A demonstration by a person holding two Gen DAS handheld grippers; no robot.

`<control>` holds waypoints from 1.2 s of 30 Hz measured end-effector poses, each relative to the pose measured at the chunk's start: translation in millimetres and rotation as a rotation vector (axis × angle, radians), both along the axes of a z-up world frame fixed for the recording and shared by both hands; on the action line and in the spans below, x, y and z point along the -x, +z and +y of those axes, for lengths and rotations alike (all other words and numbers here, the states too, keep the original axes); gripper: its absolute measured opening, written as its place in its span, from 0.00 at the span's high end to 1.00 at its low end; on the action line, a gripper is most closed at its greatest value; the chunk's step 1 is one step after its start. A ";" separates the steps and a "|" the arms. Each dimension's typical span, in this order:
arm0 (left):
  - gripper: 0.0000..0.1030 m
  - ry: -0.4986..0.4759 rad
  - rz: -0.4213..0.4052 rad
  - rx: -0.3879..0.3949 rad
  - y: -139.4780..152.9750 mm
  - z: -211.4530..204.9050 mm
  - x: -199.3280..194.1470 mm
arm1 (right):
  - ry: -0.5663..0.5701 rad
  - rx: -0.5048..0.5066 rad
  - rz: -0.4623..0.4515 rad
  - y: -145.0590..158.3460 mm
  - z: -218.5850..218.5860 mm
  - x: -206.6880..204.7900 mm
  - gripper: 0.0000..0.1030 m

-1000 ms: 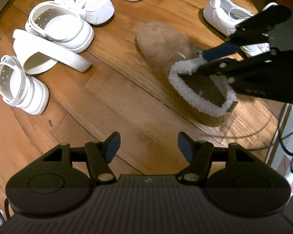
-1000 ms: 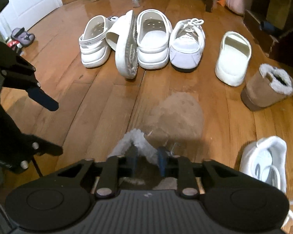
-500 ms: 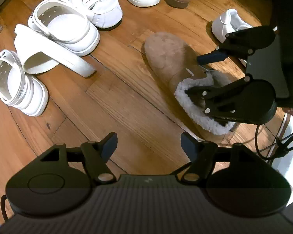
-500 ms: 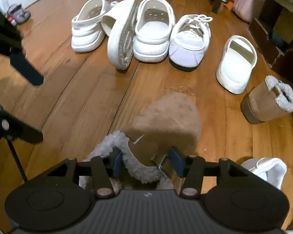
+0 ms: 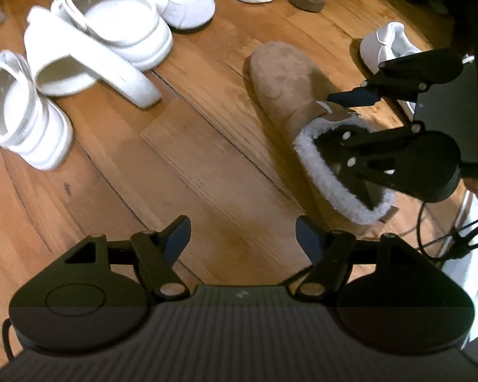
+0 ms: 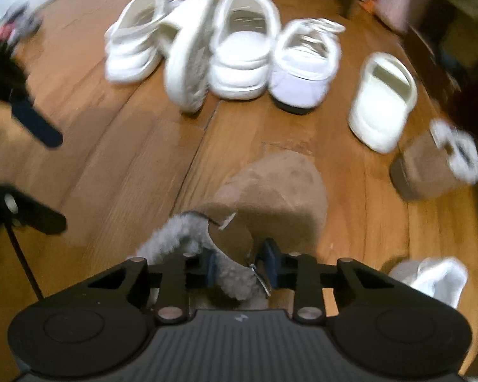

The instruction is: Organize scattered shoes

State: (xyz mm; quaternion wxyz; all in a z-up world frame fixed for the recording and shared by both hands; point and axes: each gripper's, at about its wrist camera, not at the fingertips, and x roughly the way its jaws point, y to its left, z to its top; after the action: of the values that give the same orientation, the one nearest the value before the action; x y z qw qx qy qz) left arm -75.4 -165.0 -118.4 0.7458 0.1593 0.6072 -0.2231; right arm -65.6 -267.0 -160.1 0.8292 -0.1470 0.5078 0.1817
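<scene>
A tan suede slipper [image 5: 286, 79] with a grey fleece collar lies on the wood floor, toe toward the row of white shoes. My right gripper [image 6: 241, 267] straddles its side wall near the buckle; its jaws are closing and the pads press on the fleece and strap. In the left wrist view the right gripper [image 5: 337, 119] has one finger inside the slipper mouth and one outside. My left gripper [image 5: 242, 235] hangs open over bare floor to the slipper's left, holding nothing. The matching tan slipper [image 6: 430, 168] sits at the far right.
White shoes line the far side: a clog [image 5: 19, 111], a tipped slide [image 5: 89, 70], a second clog [image 5: 111, 22], a sneaker [image 5: 188, 0], another slide [image 6: 382, 98]. A lone white sneaker [image 6: 436, 280] lies right of the slipper. Black cables [image 5: 436, 232] trail nearby.
The right gripper's jaws opened wider around the slipper's side wall, then closed onto the fleece collar and strap. The left gripper drifted slightly and its jaws widened a little.
</scene>
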 end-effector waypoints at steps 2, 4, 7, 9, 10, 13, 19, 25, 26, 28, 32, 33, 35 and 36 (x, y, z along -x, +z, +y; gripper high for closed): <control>0.28 -0.017 -0.055 -0.051 5.3 -0.9 0.4 | -0.153 -0.123 0.033 9.9 -16.8 -2.7 0.76; 0.25 -0.024 -0.105 -0.075 14.5 1.1 0.2 | -0.256 -0.202 0.058 14.4 -29.2 -2.4 0.76; 0.22 -0.020 -0.112 -0.067 21.1 4.5 0.8 | -0.511 -0.427 0.163 15.9 -63.0 3.9 0.76; 0.22 -0.014 -0.109 -0.055 26.1 8.3 1.3 | -0.594 -0.505 0.205 14.7 -73.2 11.3 0.79; 0.22 -0.011 -0.104 -0.048 28.4 10.7 1.4 | -0.655 -0.573 0.241 13.7 -80.3 17.3 0.83; 0.22 -0.006 -0.083 -0.026 35.9 20.0 -2.2 | -0.858 -0.800 0.399 3.1 -98.7 39.0 0.90; 0.16 0.037 -0.115 0.000 52.9 41.4 -18.3 | -0.924 -0.981 0.554 -8.3 -95.2 67.1 0.98; 0.16 0.014 -0.028 0.045 37.9 37.9 -13.8 | -0.401 -0.399 0.088 50.2 -50.7 32.3 0.57; 0.16 0.006 -0.010 0.057 33.0 34.2 -11.8 | -0.270 -0.306 0.046 50.0 -41.4 21.4 0.45; 0.16 -0.010 0.024 0.083 22.9 26.8 -7.6 | -0.101 -0.207 0.081 43.5 -26.2 -6.7 0.38; 0.16 -0.058 0.051 0.109 9.1 14.8 -0.7 | 0.135 -0.060 0.177 30.0 -4.2 -45.4 0.37; 0.16 -0.068 0.052 0.109 6.6 11.9 0.5 | 0.190 -0.011 0.185 25.8 2.8 -53.9 0.37; 0.16 -0.076 0.053 0.108 5.8 7.7 1.7 | 0.237 0.010 0.227 11.7 8.3 -67.9 0.35; 0.16 -0.076 0.055 0.108 6.4 5.7 2.7 | 0.248 0.008 0.244 6.6 9.0 -72.1 0.32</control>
State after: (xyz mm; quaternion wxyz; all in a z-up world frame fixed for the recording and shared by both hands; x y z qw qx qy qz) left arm -78.0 -159.3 -112.1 0.7275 0.1356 0.6080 -0.2877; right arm 6.5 -258.1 -153.4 0.7318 -0.1889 0.5835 0.2971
